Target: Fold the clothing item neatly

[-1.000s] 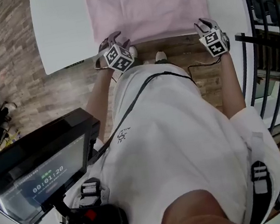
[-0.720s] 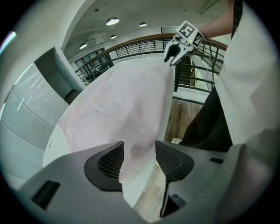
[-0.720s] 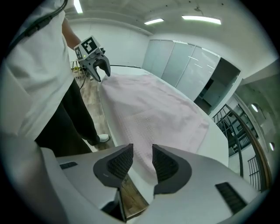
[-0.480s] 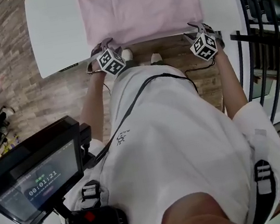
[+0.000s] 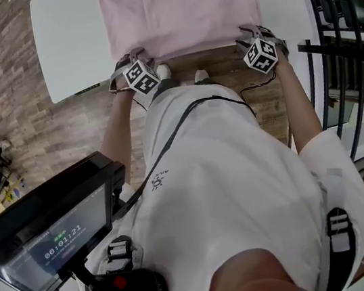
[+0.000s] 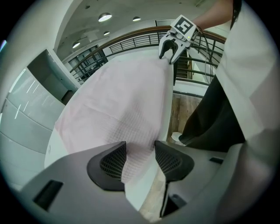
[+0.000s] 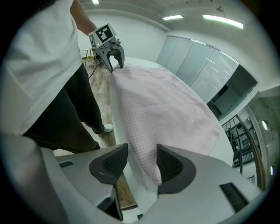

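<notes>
Pink waffle-knit garment [image 5: 177,8], flat, smooth, spread

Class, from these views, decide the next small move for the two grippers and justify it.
Probably close both jaws. The left gripper and right gripper have just been opening, and each straddles a near corner of the pink cloth at the table edge, not yet pinching it.
</notes>
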### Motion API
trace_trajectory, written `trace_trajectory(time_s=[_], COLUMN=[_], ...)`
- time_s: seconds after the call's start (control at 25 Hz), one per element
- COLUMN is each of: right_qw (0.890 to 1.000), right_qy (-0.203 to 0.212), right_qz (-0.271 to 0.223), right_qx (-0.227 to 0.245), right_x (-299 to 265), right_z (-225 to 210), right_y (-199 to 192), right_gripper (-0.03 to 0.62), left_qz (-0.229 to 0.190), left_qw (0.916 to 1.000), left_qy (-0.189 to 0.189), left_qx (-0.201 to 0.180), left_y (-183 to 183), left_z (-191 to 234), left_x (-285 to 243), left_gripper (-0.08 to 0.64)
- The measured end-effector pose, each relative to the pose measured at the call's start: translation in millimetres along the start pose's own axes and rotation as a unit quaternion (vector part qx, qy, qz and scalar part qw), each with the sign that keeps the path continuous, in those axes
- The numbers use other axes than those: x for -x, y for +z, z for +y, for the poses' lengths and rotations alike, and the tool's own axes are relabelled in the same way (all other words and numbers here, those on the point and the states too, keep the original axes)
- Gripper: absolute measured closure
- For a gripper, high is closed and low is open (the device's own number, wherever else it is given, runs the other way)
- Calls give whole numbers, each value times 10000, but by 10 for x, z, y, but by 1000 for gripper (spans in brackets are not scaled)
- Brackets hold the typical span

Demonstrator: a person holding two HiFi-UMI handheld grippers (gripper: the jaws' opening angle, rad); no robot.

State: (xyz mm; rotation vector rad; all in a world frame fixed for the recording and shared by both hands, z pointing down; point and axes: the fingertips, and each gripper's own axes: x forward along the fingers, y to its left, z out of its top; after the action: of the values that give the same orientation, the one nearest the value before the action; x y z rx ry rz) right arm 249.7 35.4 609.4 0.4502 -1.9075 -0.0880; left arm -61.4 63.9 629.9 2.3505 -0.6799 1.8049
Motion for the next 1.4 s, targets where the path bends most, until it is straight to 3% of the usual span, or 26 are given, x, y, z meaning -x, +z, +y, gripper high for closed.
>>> trace_trajectory(time_s=[0.28, 0.32, 0.36, 0.4, 0.8, 1.0, 1.4], right_qw=[9990, 9990, 9992, 9995, 9994, 9996, 9974], right_qy=[399, 389, 317, 220, -249, -64, 375], right_qz=[192, 201, 207, 211, -69, -137, -434], right_qx=[106, 81, 89, 109, -210, -235, -425], right_x=[-37, -39, -45, -55, 108, 282, 871], right_z=[-24, -29, -41, -55, -99, 48, 464], right_y=[-35, -44, -53, -64, -15, -22, 140], right_gripper=[399, 421, 511, 535, 554, 555, 557], left_qz=[-36, -41, -42, -40, -358, -374, -482], left_qw=[9992, 9993, 9995, 9996, 9992, 9992, 9973], left_qy=[-350, -319, -279, -236, 128, -67, -352], left_qx=[180, 177, 160, 123, 93, 79, 427], left_y=[6, 11, 17, 27, 81, 43, -133], left_z=[3, 25, 44, 58, 36, -212, -691], left_x=[-47, -54, -58, -64, 92, 250, 883], left_gripper=[385, 453, 476, 476, 518, 518, 518])
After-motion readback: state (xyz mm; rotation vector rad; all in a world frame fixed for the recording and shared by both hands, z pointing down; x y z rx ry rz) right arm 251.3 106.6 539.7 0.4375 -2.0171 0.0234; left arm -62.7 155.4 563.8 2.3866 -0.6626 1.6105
